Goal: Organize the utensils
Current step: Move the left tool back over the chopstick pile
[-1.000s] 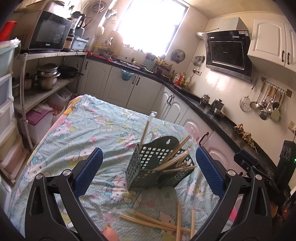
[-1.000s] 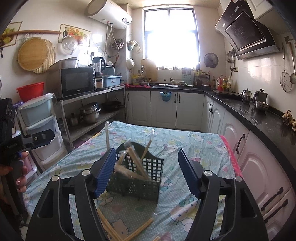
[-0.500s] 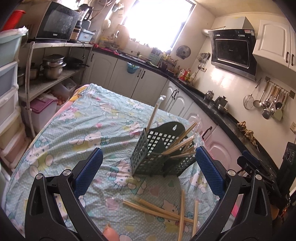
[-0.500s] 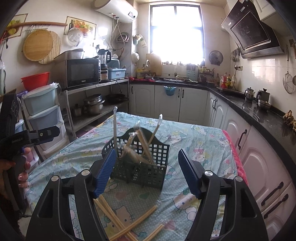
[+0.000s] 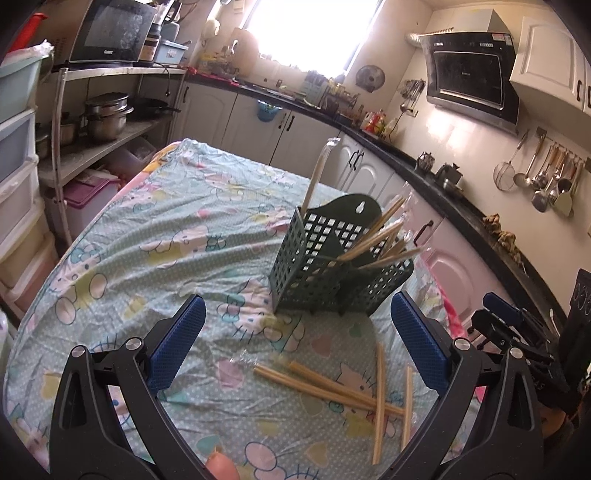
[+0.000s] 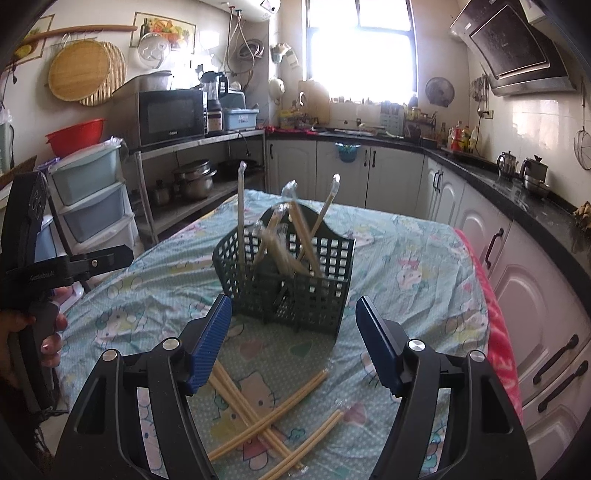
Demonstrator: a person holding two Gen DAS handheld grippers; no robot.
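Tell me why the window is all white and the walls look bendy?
Right wrist view: sunlight overexposes the window, washing out its panes. Left wrist view: the same glare whitens the window; the fisheye lens curves the counter and darkens the corners.

A bright window (image 6: 360, 48) lights white cabinets (image 6: 391, 181), a black counter (image 6: 517, 199) and a shelf-top microwave (image 6: 170, 116)

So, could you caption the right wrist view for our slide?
Open right gripper faces green utensil basket of wrapped chopsticks; more chopsticks lie loose below.
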